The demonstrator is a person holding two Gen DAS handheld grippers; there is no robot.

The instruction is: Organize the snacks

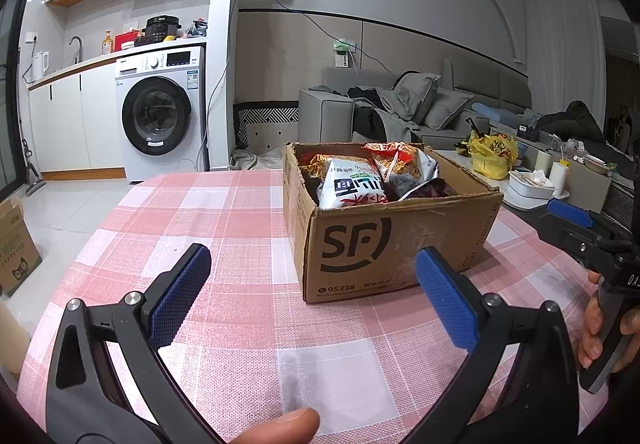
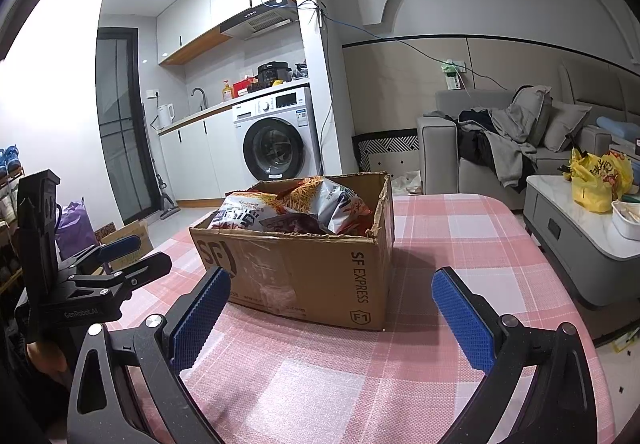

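Note:
An open brown SF cardboard box (image 1: 400,240) stands on the pink checked table (image 1: 224,204). It holds several snack bags (image 1: 352,182), white and orange. The box also shows in the right wrist view (image 2: 320,276) with the bags (image 2: 296,210) inside. My left gripper (image 1: 314,294) is open and empty, just in front of the box's near left corner. My right gripper (image 2: 332,318) is open and empty, in front of the box's other side. The right gripper shows at the right edge of the left wrist view (image 1: 576,220). The left gripper shows at the left of the right wrist view (image 2: 132,256).
A low white coffee table (image 2: 580,240) with a yellow bag (image 2: 596,180) stands right of the table. A grey sofa (image 2: 500,148) with clothes is behind it. A washing machine (image 1: 160,112) and kitchen counter are at the back. Cardboard boxes (image 1: 16,244) sit on the floor at left.

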